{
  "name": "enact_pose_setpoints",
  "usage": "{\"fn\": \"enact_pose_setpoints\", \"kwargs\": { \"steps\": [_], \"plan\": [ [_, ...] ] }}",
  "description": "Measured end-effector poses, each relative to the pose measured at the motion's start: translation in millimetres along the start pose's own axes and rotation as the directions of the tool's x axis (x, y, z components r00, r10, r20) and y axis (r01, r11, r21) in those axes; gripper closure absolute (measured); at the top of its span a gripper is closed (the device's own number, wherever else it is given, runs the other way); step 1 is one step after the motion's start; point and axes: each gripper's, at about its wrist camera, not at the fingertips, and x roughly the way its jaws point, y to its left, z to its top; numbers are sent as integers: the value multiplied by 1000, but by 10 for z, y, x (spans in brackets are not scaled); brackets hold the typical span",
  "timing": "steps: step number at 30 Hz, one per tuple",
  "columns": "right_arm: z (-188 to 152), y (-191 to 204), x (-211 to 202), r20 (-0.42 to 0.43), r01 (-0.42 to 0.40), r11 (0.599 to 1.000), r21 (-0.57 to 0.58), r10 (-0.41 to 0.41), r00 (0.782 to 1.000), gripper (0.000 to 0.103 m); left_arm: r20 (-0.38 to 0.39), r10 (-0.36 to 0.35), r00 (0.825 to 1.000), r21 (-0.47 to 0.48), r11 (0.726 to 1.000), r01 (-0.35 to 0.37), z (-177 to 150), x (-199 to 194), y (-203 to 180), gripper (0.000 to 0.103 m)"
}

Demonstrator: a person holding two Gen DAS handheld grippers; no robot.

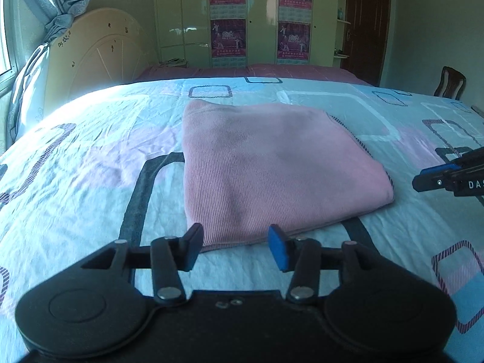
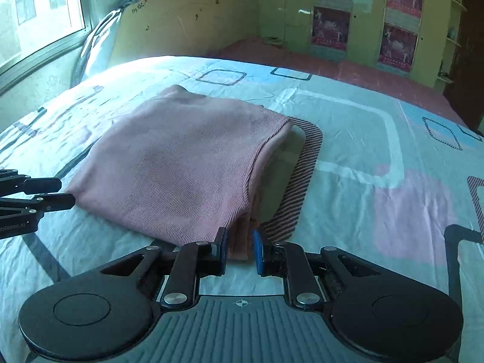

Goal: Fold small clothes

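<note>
A pink ribbed knit garment [image 1: 272, 163] lies folded into a rough square on the patterned bedsheet [image 1: 90, 157]. In the left wrist view my left gripper [image 1: 236, 246] stands open at the garment's near edge, and its pads do not press the cloth. From the right edge of that view my right gripper [image 1: 419, 183] reaches in beside the garment's right corner. In the right wrist view the right gripper [image 2: 240, 251] has its jaws narrow, pinching the near corner of the pink garment [image 2: 181, 166]. The left gripper [image 2: 65, 193] shows at the garment's left corner.
A cream headboard [image 1: 99, 51] and a pillow [image 1: 33, 90] stand at the bed's left under a window [image 2: 39, 9] with a grey curtain. Beyond the bed are a red-covered bed [image 1: 272, 71], a wardrobe with posters [image 1: 227, 15], a dark door [image 1: 366, 21] and a wooden chair [image 1: 450, 83].
</note>
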Motion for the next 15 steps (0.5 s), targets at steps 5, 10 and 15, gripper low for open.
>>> {"fn": "enact_pose_setpoints", "kwargs": {
  "steps": [5, 10, 15],
  "plan": [
    [-313, 73, -556, 58, 10, 999, 40, -13, 998, 43, 168, 33, 985, -120, 993, -13, -170, -601, -107, 0],
    [-506, 168, -985, 169, 77, 995, 64, -87, 982, 0, 275, 45, 960, -178, 984, 5, -286, -1141, -214, 1],
    [-608, 275, -1345, 246, 109, 989, 105, -132, 960, 0, 317, 72, 946, -142, 989, -27, -328, -1569, -395, 1]
  ]
}}
